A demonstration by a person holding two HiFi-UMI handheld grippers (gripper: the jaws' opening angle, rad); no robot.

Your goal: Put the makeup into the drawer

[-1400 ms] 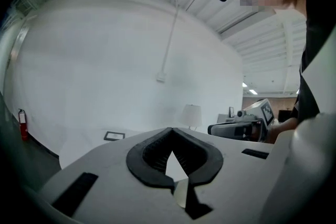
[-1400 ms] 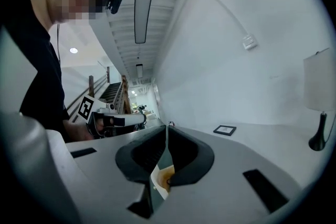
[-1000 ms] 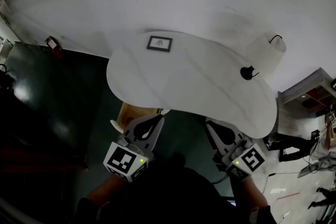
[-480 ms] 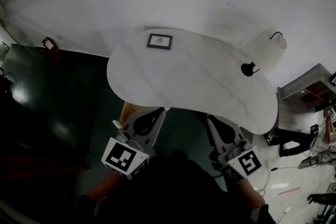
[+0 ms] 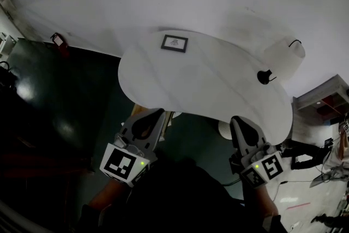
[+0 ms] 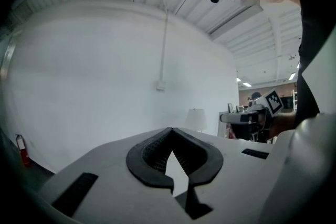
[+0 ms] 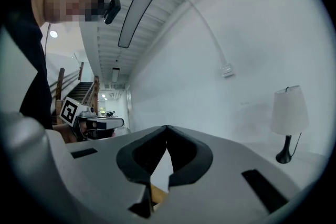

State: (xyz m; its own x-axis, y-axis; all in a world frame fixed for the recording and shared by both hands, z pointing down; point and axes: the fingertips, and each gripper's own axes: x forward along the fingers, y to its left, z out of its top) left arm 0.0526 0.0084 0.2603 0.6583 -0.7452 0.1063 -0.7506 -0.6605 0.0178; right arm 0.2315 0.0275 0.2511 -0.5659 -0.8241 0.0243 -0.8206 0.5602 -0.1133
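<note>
My left gripper (image 5: pixel 157 114) and my right gripper (image 5: pixel 239 120) are held side by side just below the near edge of a white rounded table (image 5: pixel 207 90). Both are shut and hold nothing. In the left gripper view the jaws (image 6: pixel 171 129) meet at the tips, with only the white wall beyond them. The right gripper's jaws (image 7: pixel 167 126) are likewise closed and point level at the wall. A tan wooden part (image 5: pixel 139 111) shows under the table's edge beside the left gripper. No makeup item shows in any view.
On the table lie a small framed picture (image 5: pixel 174 43) and a white lamp (image 5: pixel 284 55) with a black base (image 5: pixel 264 77). A red fire extinguisher (image 5: pixel 59 41) stands by the wall at left. A dark floor lies left of the table, shelving at the right.
Both grippers have risen a little toward the table's near edge, and the right one has shifted to the right. Their jaws stayed shut.
</note>
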